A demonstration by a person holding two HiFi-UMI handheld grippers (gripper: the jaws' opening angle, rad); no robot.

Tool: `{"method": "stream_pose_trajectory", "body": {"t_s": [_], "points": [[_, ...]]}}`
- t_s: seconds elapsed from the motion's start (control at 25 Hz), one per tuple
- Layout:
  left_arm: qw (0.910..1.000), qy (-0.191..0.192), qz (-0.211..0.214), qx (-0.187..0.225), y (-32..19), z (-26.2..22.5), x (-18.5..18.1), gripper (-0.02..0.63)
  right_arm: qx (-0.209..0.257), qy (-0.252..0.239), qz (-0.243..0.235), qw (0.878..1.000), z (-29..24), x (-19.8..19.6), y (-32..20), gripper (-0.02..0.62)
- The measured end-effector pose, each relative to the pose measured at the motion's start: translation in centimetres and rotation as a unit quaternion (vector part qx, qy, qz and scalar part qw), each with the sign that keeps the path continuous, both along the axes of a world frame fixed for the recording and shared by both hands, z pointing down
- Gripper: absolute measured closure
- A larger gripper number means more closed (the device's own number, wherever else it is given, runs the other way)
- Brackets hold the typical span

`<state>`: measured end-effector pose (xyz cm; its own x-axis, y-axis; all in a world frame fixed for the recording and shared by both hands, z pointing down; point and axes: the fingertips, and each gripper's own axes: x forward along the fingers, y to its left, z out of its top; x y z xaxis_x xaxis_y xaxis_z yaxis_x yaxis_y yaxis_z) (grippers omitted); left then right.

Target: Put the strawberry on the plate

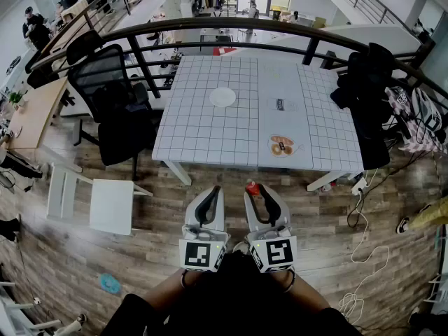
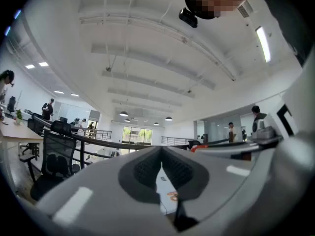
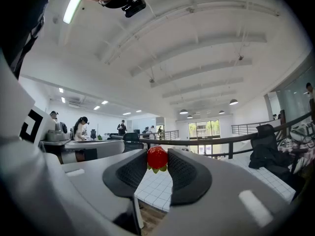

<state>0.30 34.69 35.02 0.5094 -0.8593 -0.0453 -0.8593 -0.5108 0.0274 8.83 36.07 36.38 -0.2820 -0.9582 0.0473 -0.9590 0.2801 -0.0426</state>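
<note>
My right gripper (image 3: 157, 160) is shut on a red strawberry (image 3: 157, 158) with green leaves, pinched between the tips of its dark pads. In the head view the strawberry (image 1: 252, 187) shows at the tip of the right gripper (image 1: 256, 190), held over the wooden floor, short of the table. The left gripper (image 1: 213, 192) hangs beside it, shut and empty; in the left gripper view its pads (image 2: 173, 171) nearly meet with only a thin slit between them. A small white plate (image 1: 222, 97) lies on the white gridded table (image 1: 210, 128), left of its middle.
A round snack packet (image 1: 281, 145) lies near the table's front edge and a small card (image 1: 284, 104) further back. Black office chairs (image 1: 112, 103) stand left of the table, dark bags (image 1: 367, 96) on its right. A white stool (image 1: 110, 205) stands on the floor at left; a dark railing (image 1: 231, 28) runs behind.
</note>
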Motion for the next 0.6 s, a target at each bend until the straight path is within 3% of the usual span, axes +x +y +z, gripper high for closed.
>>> {"method": "stream_pose_trajectory", "body": {"t_s": [0.16,0.4,0.6], "points": [[1.0,-0.005,0.002,0.004,1.0,0.2,1.0,0.595,0.0,-0.017,-0.006,1.0,0.2,1.1,1.2,0.465],[0.9994,-0.004,-0.034,-0.01,1.2,1.6,-0.5,0.595,-0.013,-0.033,-0.009,0.999,1.9,2.6,2.6,0.463],[0.999,-0.009,-0.04,-0.018,0.5,2.2,-0.8,0.595,-0.017,-0.029,-0.008,0.999,2.0,3.3,1.8,0.463]]}}
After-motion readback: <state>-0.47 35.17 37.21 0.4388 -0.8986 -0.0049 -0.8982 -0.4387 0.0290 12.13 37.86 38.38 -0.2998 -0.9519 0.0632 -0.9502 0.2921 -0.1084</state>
